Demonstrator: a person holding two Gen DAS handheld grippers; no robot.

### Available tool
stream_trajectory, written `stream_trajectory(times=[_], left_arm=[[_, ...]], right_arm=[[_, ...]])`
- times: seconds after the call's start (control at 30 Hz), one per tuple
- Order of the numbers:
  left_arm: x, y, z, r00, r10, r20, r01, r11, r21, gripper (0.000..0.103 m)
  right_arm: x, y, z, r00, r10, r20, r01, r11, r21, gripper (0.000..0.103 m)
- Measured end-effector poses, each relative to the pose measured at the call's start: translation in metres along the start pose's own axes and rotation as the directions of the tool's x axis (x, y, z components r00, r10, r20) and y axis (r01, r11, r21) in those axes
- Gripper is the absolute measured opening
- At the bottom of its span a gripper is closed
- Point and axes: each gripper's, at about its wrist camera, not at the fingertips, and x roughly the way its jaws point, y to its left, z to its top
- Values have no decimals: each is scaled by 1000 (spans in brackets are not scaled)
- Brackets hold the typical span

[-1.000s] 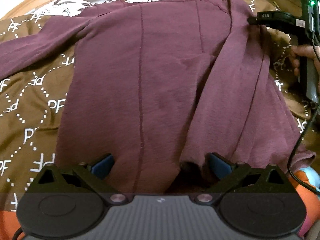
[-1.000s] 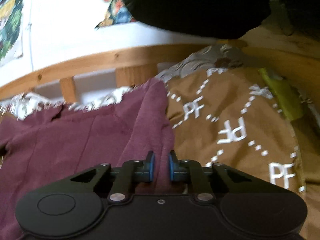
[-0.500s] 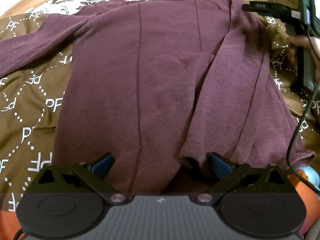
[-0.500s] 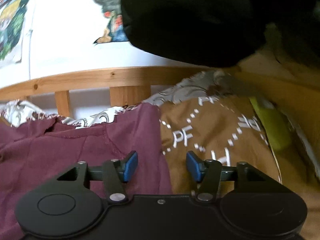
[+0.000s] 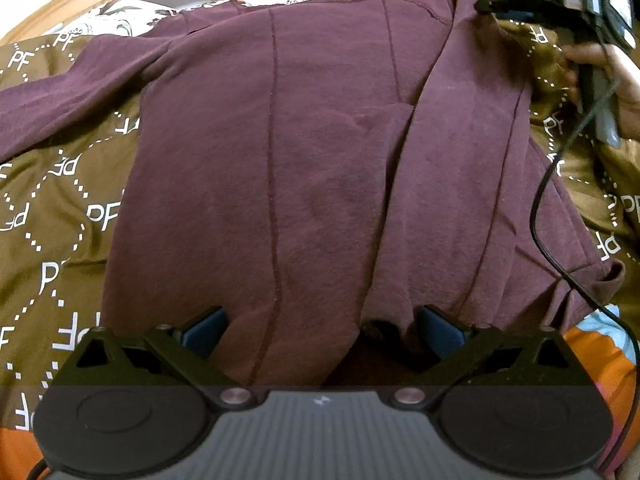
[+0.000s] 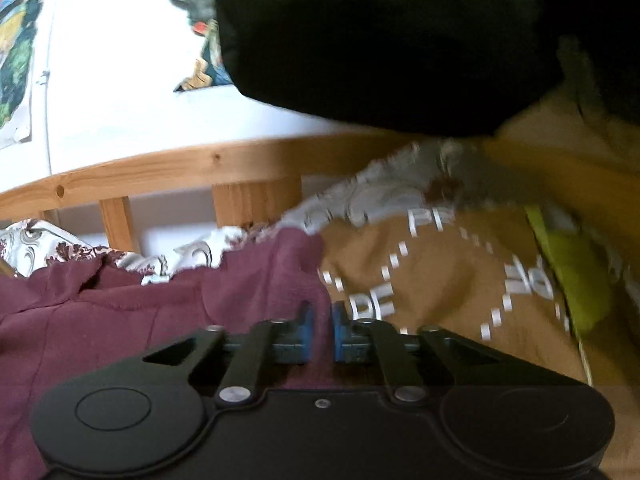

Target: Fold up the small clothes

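Note:
A maroon long-sleeved shirt [image 5: 280, 152] lies spread on a brown bedspread [image 5: 52, 200]; its right side is folded inward and one sleeve stretches out to the left. My left gripper [image 5: 320, 330] is open at the shirt's near hem, its blue pads either side of the cloth. My right gripper [image 6: 320, 328] is shut on the shirt's right shoulder edge [image 6: 308, 280]; it also shows at the upper right of the left wrist view [image 5: 492, 4].
A wooden bed rail [image 6: 160, 176] and patterned white pillow [image 6: 48, 248] lie beyond the shirt. A black cable [image 5: 556, 184] crosses the shirt's right edge. A lime-green item [image 6: 572, 272] lies on the bedspread at right. Orange cloth [image 5: 600, 364] shows at near right.
My right gripper opened half a second ago, shifted slightly, then shut again on the shirt's shoulder edge. My left gripper stayed open at the hem.

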Motion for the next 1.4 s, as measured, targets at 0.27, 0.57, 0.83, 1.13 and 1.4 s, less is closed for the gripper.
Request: stream_trajectory(times=[0.27,0.57,0.83,1.13,1.4], left_arm=[[-5,7,3,999,-38,-5,38,998,-57,102],[-3,6,2,1000,-17,-10,17,999,-29,102],[-32,40,16,994,10,110,8,986,-167,102],[-88,181,30,907,392,157,-244,790,-563,102],[-98,287,24,876,468,116,-233,622,-747,102]], right_arm=[[-48,4,-21,996,-54,-76,37,976,-212,69],[-30,2,-44,959,-231,-166,187,952,-241,67],[-76,27,-42,984,-138,-110,123,984,-132,88],[-133,84,-43,999,26,-39,-31,990,-135,102],[-167,112,-64,990,123,-76,-133,980,-145,102]])
